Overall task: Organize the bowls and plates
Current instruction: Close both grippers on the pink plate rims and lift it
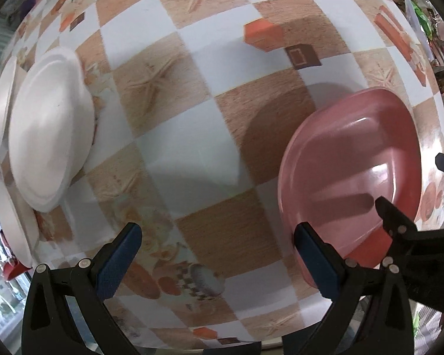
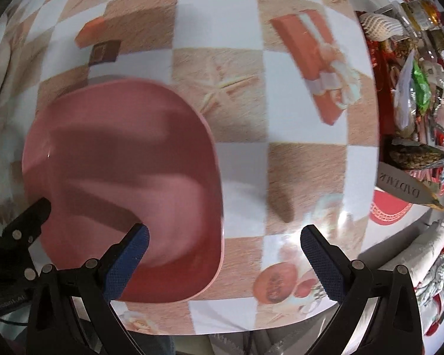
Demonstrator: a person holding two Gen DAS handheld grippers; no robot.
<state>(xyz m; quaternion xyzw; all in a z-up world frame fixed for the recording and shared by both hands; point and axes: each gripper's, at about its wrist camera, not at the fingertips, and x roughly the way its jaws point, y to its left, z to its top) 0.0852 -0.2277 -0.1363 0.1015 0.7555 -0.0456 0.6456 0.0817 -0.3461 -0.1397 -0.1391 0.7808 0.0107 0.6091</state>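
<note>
Right now the pink bowl sits on the bench btwn both tongs, its rim touching neither: right tongs wide open w/ left finger over it, nearer than left tongs, also wide open; white plates well apart beyond.

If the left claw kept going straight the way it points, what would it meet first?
Probably just the checkered tablecloth. The left claw is open; the pink bowl sits by its right finger and the white plates off left, both outside that line. Depth is uncertain.
</note>
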